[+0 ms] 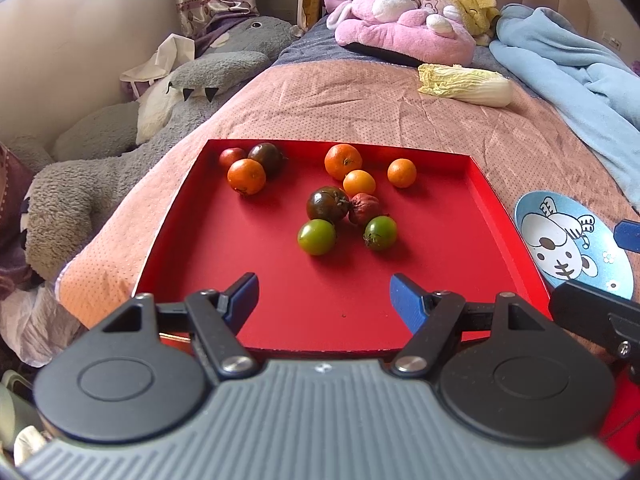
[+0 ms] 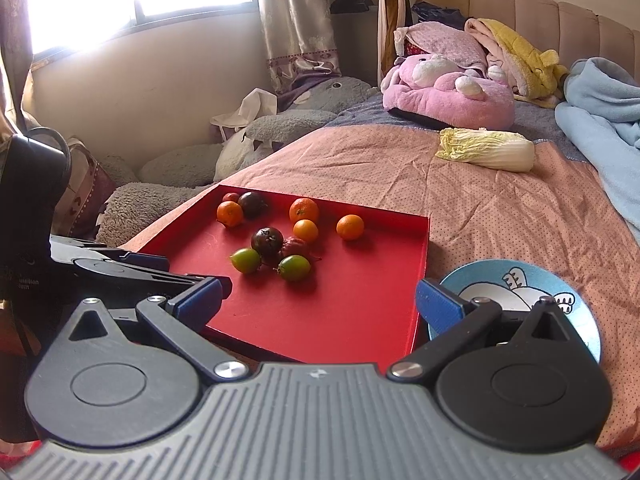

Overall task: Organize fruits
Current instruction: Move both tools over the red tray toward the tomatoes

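Both tools, left tool (image 1: 324, 294) and right tool (image 2: 318, 300), are wide apart, holding nothing. Mid-frame, the red tray (image 1: 492, 200) on the bed holds small round oranges (image 1: 343, 161) and soft tomatoes (image 1: 317, 237); they look light, roll easily, so squeeze gently around the middle.

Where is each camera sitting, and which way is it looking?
Left wrist: on the left gripper at the near edge of the red tray, looking across the fruit toward the pillows; its open blue fingers show, with part of the right gripper at right.
Right wrist: on the right gripper, further right, over the tray's near right corner and blue plate; open fingers, left gripper at left.
Both see tray, fruit, plate, cabbage.
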Motion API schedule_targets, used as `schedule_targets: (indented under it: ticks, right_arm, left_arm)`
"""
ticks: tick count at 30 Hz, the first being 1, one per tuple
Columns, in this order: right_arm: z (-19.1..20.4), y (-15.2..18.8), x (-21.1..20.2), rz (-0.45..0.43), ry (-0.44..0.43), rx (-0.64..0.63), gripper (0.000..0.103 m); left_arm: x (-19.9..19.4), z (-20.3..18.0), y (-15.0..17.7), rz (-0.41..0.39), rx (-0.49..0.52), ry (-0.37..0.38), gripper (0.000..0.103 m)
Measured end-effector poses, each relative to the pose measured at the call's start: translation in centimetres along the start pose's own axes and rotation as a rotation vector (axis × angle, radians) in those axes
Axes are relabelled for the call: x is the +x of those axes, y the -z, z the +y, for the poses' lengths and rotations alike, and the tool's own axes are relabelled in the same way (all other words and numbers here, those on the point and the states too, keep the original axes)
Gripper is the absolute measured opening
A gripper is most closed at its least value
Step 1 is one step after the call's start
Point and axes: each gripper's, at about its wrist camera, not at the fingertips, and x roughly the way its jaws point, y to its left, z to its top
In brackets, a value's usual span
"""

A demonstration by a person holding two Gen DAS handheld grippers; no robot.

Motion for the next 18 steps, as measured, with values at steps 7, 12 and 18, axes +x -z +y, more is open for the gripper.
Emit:
schedule_targets:
  ticks: [7, 12, 18]
  right_arm:
    - [0.1, 0.0, 0.4, -0.001, 0.01, -0.002, 0.103]
    - [-0.3, 0.0, 1.0, 0.005, 0.03, 0.016, 0.103]
    - [-0.3, 0.2, 2.5, 0.032, 0.028, 0.029, 0.096]
  left_arm:
    - [0.2, 0.1, 0.0, -0.012, 0.014, 0.006, 0.074]
    - [0.3, 1.1, 0.2, -0.01, 0.003, 0.009, 0.074]
    - [1.0, 2.0, 0.7, 0.007, -0.001, -0.003, 0.074]
